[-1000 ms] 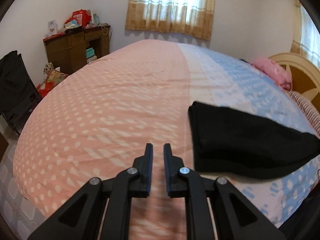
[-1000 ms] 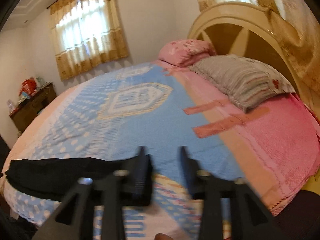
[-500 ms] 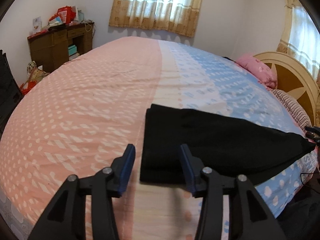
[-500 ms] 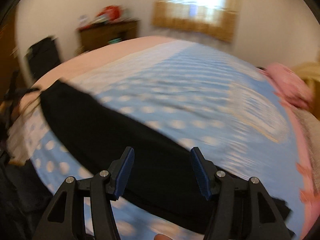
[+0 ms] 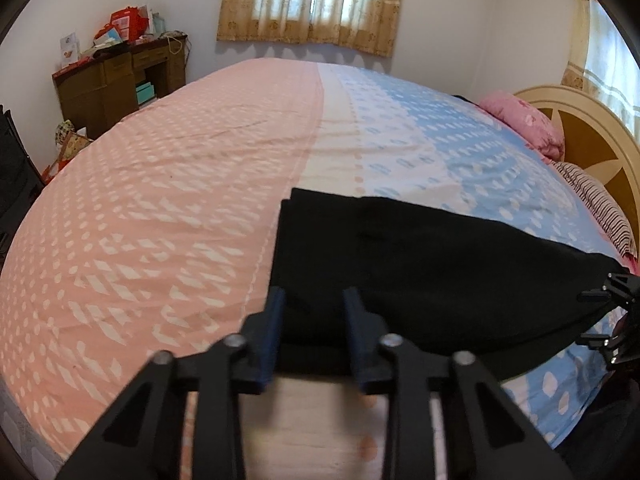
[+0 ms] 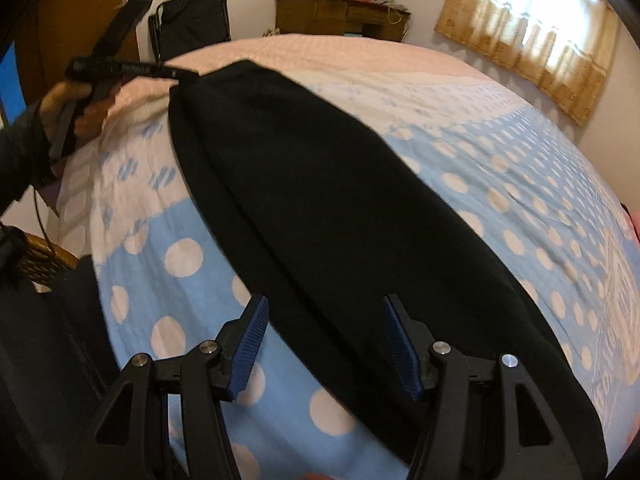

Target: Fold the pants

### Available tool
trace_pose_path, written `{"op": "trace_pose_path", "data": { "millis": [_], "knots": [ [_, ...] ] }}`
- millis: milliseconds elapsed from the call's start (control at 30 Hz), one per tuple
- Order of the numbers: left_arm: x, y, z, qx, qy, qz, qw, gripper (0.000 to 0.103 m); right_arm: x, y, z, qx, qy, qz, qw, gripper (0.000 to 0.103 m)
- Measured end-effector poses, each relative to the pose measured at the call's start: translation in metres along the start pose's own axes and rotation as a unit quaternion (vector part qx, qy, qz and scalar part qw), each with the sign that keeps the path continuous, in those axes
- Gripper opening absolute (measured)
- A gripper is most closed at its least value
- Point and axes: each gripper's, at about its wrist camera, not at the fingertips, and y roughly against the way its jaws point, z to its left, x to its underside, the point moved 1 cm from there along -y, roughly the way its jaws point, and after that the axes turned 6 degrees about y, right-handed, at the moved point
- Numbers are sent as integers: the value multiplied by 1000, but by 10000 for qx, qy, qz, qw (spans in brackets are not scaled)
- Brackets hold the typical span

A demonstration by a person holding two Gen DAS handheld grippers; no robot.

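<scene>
Nearest the left wrist camera, the left hand-held gripper is closing its jaws over the near corner of the black pants; the cloth sits between the fingers, though whether the pads already pinch it cannot be told. In the right wrist view, the right hand-held gripper hangs released, jaws wide apart, above the other end of the pants, with cloth in the gap but not gripped. The pants lie folded into a long dark band across the near edge of the bed, on its blue, white-dotted part just beside the pink part. At the band's far end in the right view, a hand holds the left hand-held gripper. Farther off are a pink pillow, the headboard, a wooden desk and curtains.
</scene>
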Motion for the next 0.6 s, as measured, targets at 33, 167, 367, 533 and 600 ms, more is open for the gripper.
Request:
{"op": "trace_pose_path", "data": {
  "millis": [33, 167, 367, 533, 600],
  "knots": [
    [0, -1, 0, -75, -39, 15, 10000, 18, -1, -3, 1, 6, 11, 17, 10000, 52],
    [-1, 0, -3, -143, -150, -6, 9998, 10, -2, -18, -3, 9, -73, 122, 9999, 29],
    [-5, 9, -4, 132, -126, 19, 9998, 2, -10, -3, 2, -53, -110, -73, 9999, 3],
    [-9, 23, -5, 503, -56, 58, 9987, 2, -15, 16, 3, -173, -170, -239, 9994, 3],
    [-10, 25, -4, 604, -48, 142, 9981, 2, -13, 19, 5, -215, -151, -238, 9994, 3]
  ]
}}
